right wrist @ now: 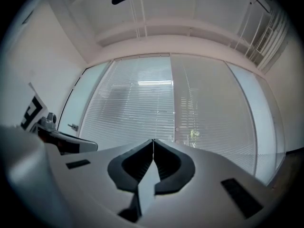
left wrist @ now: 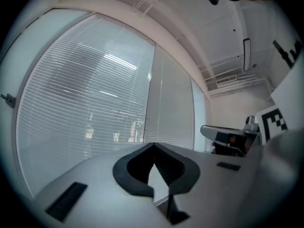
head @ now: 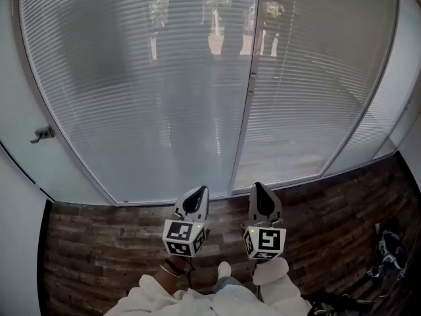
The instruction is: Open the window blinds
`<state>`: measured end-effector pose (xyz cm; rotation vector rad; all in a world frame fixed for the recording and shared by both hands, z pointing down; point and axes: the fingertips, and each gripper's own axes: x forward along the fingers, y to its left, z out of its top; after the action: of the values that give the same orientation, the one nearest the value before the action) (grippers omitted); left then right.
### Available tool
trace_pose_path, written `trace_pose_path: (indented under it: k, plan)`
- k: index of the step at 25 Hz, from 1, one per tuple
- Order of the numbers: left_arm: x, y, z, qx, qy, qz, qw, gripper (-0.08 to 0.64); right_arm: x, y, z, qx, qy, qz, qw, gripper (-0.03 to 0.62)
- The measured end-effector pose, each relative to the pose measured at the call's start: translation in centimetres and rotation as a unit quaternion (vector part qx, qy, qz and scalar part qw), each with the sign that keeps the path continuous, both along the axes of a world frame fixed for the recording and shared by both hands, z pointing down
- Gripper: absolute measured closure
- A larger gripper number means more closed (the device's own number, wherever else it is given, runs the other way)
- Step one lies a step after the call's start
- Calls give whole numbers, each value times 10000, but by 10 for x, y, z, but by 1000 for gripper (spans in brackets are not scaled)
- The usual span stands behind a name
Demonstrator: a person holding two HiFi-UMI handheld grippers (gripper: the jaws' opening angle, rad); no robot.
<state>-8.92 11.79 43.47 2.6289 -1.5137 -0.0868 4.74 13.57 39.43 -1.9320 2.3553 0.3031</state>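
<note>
- The left gripper [head: 199, 191] and right gripper [head: 256, 186] are side by side above the wooden floor [head: 92, 242], each with its jaws together and nothing between them.
- Beyond them, the window blinds [head: 131, 91] hang down over both panes, well apart from either gripper.

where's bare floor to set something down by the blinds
Bare wood floor left of the left gripper, up to the white wall, and right of the right gripper along the blinds. Crowded only at the far right, by the dark gear.
</note>
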Motion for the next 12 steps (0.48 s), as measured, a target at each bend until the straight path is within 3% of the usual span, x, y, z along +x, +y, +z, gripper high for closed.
trace_pose_path:
  k: [8, 12]
  plan:
    - [56, -128, -2, -56, -127, -337, 9993, 558, 84, -138, 4, -259, -174, -74, 9995, 580]
    - [51, -167, -11, -40, -115, -512, 9986, 559, 86, -186, 11, -479, -291, -185, 9983, 580]
